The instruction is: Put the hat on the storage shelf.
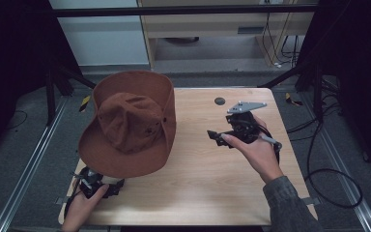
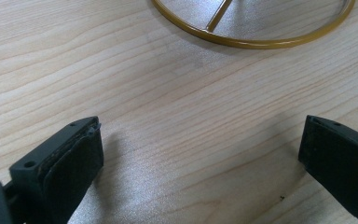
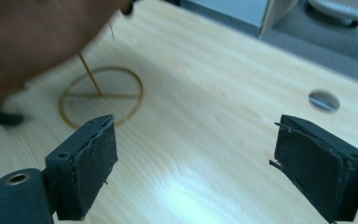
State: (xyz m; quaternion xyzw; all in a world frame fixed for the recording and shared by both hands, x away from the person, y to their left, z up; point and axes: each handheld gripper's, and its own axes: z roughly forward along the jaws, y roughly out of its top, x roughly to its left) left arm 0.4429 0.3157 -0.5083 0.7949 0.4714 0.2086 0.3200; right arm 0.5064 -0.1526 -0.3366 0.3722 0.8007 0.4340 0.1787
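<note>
The brown hat (image 1: 128, 125) is sitting tilted on a thin gold wire stand (image 3: 100, 95) near the table's (image 1: 207, 169) left edge, its brim reaching out past that edge and its crown facing the near side. The left tool (image 1: 99, 186) is resting at the near left corner, just under the brim, with its jaws spread wide and nothing between them; its own view is looking along bare wood toward the stand's ring base (image 2: 256, 39). The right tool (image 1: 218, 137) is hovering over the middle of the table, well apart from the hat, jaws likewise spread and empty.

The likely trouble is the stand: it is slight and the hat is broad and leaning, so a push on the brim from either tool could be tipping the whole thing off the left edge. A pinch on soft cloth alone may also be slipping or dragging the stand along.

The hat looks like soft, matte, creased fabric with small eyelets. The stand is smooth, round metal rod. The table is pale wood-grain laminate, slightly glossy. The tool pads (image 3: 95, 161) are black, rough and rubbery.
</note>
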